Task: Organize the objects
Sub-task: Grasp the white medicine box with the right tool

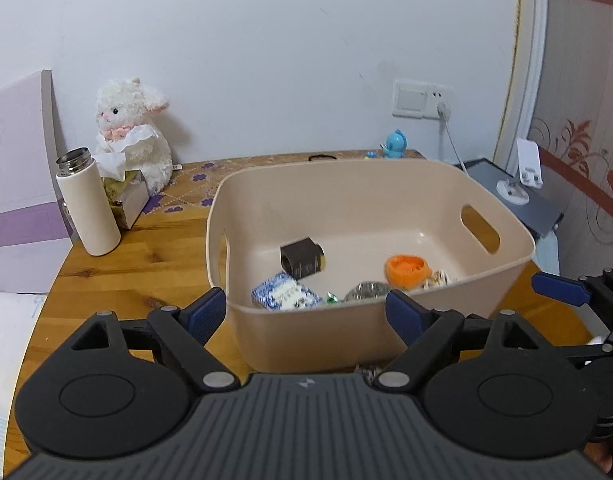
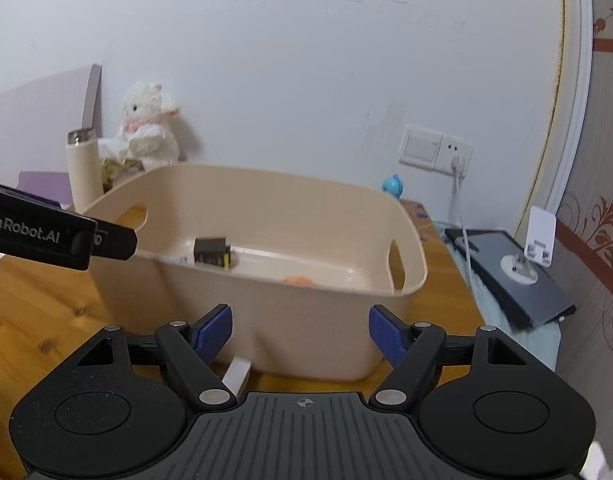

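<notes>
A beige plastic bin (image 1: pixel 502 256) with handle cutouts stands on the wooden table (image 1: pixel 118 280); it also shows in the right wrist view (image 2: pixel 306 308). Inside lie a dark box (image 1: pixel 302 258), a blue-and-white packet (image 1: pixel 284 296), an orange piece (image 1: pixel 406 270) and small shiny items. My left gripper (image 1: pixel 306 316) is open and empty, just in front of the bin's near wall. My right gripper (image 2: pixel 300 334) is open and empty before the bin's near corner. A small white piece (image 2: pixel 236 376) lies on the table beneath it.
A white bottle (image 1: pixel 88 208), a tissue box (image 1: pixel 128 196) and a plush lamb (image 1: pixel 132 128) stand at the back left. A blue toy (image 1: pixel 395 145) sits at the table's far edge. A dark tablet and white stand (image 2: pixel 522 268) lie off the right side.
</notes>
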The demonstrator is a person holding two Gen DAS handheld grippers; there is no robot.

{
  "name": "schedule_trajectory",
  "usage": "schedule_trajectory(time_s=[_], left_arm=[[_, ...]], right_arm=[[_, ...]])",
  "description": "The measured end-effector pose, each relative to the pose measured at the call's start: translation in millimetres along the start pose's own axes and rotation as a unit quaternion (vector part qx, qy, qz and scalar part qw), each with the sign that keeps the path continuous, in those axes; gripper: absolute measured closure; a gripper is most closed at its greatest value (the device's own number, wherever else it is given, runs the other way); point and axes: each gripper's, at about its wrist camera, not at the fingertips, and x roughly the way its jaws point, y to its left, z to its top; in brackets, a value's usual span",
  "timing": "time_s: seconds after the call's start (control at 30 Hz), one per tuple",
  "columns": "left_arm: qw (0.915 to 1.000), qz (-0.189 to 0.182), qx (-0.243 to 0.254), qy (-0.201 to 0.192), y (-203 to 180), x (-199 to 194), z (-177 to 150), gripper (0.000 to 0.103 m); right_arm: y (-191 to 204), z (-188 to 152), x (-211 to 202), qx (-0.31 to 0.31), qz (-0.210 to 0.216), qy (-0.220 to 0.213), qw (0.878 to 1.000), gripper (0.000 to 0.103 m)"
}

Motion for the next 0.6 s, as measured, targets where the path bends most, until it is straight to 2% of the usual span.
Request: schedule_trajectory(time_s=[0.5, 0.6], left_arm=[[0.9978, 0.015, 0.018, 0.063, -0.3, 34.9, -37.6, 0.015], [0.9971, 0.017, 0.016, 0.072, 1.0, 41.6, -42.0, 0.015]], right_arm=[[14.3, -31.6, 28.3, 0.007, 0.038, 0.072, 0.997, 0.029], [14.3, -36.6, 34.9, 0.01, 0.038, 0.085, 0.996, 0.044]])
